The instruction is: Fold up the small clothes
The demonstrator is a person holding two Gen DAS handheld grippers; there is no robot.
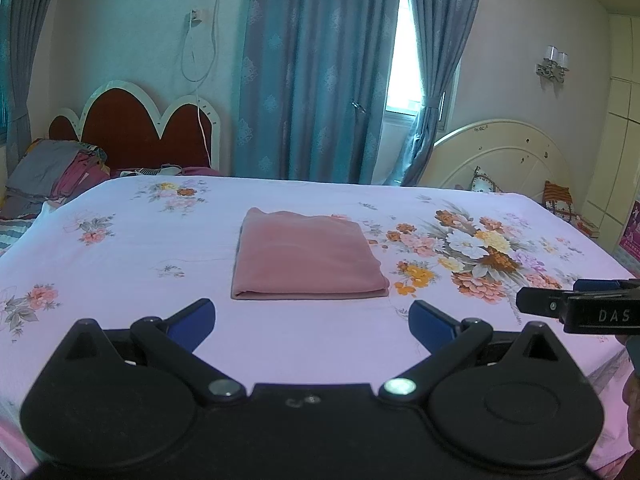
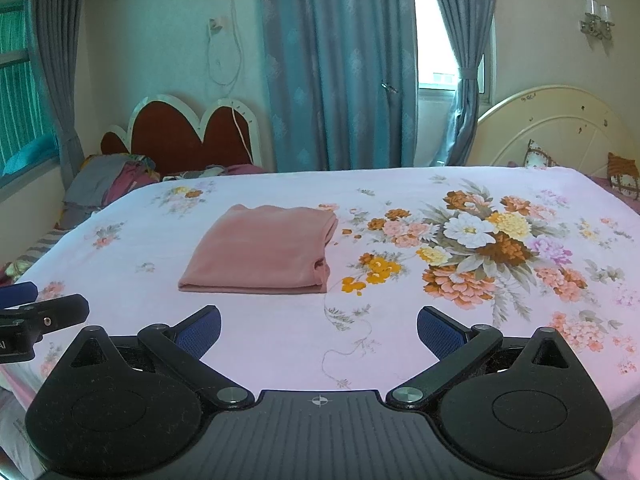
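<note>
Pink cloth [image 1: 308, 256] lies folded in the middle of the frame, just past the left gripper [image 1: 312, 322], whose blue fingers stand wide apart with nothing in them. Right gripper [image 2: 319, 330] is wide too, holding nothing. Under the cloth is the flowery bed sheet [image 1: 120, 248].

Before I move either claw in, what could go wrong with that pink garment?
The folded pink garment has loose layered edges at its right end; gripping there may catch only the top layer and undo the fold. The floral bedsheet is soft, so an open right claw or left claw could also pinch it.
</note>
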